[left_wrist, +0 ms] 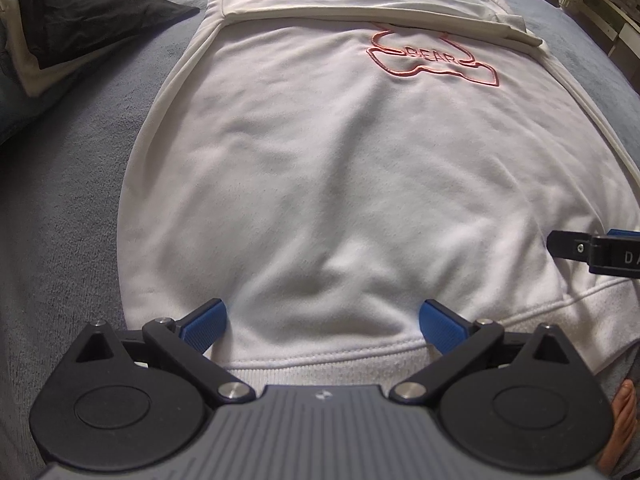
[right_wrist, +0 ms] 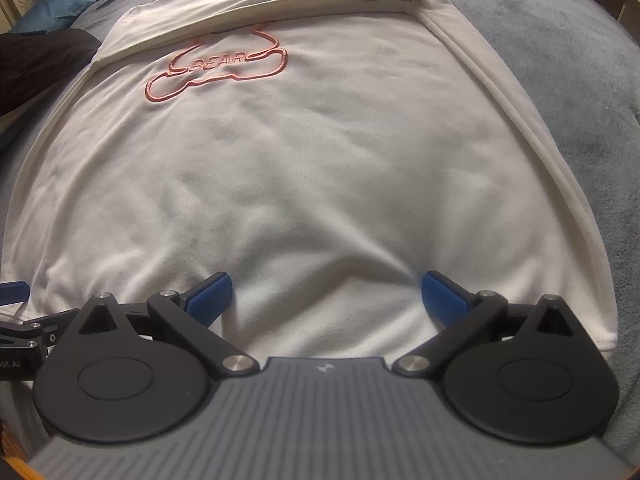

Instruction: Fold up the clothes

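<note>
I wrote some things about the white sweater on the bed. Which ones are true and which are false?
1. The sweater is white with a pink outline drawing and the word BEAR on it. True.
2. The left tool is squeezed shut on the sweater. False: its blue fingers stand wide apart, at the ribbed hem.
3. The right tool is open too. True.
4. The sweater lies on a bright red blanket. False: the blanket is grey-blue.
5. A dark cloth lies on the bed beside the sweater. True.
6. The sleeves stick straight out to the sides. False: a sleeve is folded across the top.
</note>
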The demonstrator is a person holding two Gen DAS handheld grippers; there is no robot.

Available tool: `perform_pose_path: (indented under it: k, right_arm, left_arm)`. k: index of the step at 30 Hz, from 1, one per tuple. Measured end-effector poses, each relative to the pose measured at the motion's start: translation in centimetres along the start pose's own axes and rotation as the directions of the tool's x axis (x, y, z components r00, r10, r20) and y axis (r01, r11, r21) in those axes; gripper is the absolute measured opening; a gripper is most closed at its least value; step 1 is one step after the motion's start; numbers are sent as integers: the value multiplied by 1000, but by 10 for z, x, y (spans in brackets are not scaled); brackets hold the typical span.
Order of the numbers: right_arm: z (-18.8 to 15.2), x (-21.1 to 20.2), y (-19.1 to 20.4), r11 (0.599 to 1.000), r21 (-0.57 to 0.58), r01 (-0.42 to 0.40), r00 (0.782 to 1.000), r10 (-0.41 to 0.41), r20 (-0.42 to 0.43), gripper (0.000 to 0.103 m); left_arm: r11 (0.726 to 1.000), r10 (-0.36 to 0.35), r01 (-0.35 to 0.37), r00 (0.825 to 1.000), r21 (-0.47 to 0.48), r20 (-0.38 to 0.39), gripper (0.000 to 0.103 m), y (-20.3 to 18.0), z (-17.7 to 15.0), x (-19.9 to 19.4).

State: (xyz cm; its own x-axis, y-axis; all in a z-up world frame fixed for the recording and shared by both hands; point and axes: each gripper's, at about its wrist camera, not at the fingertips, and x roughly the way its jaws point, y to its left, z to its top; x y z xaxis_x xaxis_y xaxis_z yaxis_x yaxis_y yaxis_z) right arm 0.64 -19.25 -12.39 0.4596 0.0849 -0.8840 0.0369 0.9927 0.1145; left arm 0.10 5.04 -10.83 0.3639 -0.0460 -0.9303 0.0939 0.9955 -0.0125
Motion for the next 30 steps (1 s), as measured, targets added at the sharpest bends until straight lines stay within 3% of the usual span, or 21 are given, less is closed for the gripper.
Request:
perform_pose_path:
  k: [19, 30]
  right_arm:
    - [-10, -2, 1, 1000, -19, 6, 997, -5, 74, 102]
    - [-15, -3, 7, 995, -96, 24, 996, -16, 85, 102]
  left_arm:
    - [1000, 20, -20, 1000, -11, -7, 103, -2, -4, -1]
    - [1000, 28, -28, 1000, -6, 1, 103, -3, -6, -2]
